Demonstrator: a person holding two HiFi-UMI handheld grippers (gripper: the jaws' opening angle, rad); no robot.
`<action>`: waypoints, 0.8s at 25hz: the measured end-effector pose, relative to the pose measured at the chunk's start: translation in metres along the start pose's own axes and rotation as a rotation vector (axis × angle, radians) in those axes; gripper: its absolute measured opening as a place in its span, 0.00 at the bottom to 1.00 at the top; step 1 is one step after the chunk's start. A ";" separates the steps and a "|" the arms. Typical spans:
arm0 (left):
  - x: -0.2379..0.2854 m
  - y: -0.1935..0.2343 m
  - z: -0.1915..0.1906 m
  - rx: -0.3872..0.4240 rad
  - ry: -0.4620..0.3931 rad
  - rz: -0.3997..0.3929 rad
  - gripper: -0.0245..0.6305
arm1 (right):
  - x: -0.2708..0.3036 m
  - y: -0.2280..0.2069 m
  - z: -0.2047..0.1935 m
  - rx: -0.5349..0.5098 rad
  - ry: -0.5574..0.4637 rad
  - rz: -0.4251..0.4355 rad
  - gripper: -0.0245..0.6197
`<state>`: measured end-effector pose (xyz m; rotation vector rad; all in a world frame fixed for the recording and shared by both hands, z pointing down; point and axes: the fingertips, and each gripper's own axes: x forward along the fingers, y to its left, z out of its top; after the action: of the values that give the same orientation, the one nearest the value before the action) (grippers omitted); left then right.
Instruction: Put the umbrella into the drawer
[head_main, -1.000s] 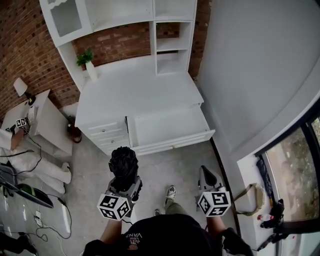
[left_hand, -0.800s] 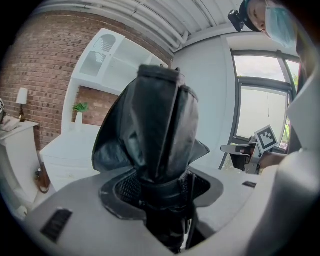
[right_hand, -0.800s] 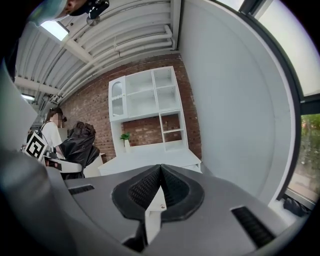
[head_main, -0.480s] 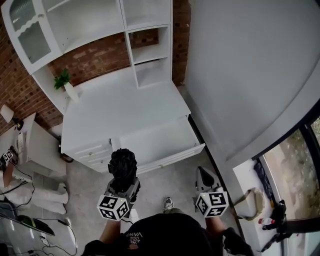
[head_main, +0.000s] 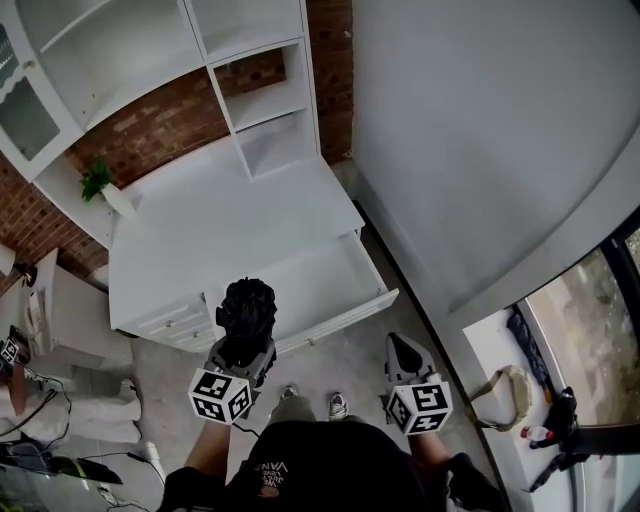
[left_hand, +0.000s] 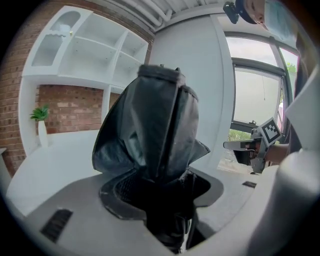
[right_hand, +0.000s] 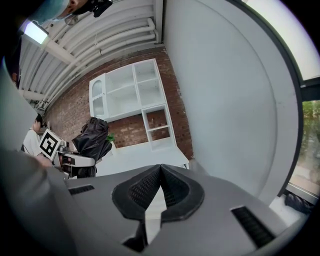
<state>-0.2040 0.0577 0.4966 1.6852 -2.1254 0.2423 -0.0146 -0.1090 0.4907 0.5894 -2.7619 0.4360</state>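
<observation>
We hold the folded black umbrella (head_main: 247, 306) clamped in the left tongs (head_main: 243, 348), its long axis running straight out along them, the open drawer (head_main: 335, 316) just ahead and slightly right; our right tongs (head_main: 399, 345), pinched shut on nothing, hang alongside.

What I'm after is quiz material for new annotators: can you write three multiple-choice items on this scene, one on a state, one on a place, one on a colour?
1. The drawer is: A shut; B pulled open; C lifted out.
2. The umbrella is: A in the drawer; B on the floor; C in the left gripper.
3. The umbrella is: A black; B red; C yellow.
Answers: 1 B, it juts from the desk with its bare inside showing. 2 C, the jaws clamp its lower end. 3 A, its folded fabric is black in every view.
</observation>
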 end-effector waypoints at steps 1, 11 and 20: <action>0.007 0.002 0.004 0.014 0.006 -0.009 0.39 | 0.002 -0.003 0.001 0.006 -0.005 -0.010 0.04; 0.102 0.022 0.047 0.168 0.061 -0.187 0.39 | 0.023 -0.028 0.007 0.064 -0.030 -0.190 0.04; 0.179 0.013 0.047 0.276 0.151 -0.342 0.39 | 0.036 -0.044 0.016 0.111 -0.060 -0.335 0.04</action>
<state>-0.2591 -0.1158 0.5316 2.0798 -1.7214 0.5586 -0.0302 -0.1655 0.4977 1.0865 -2.6331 0.5000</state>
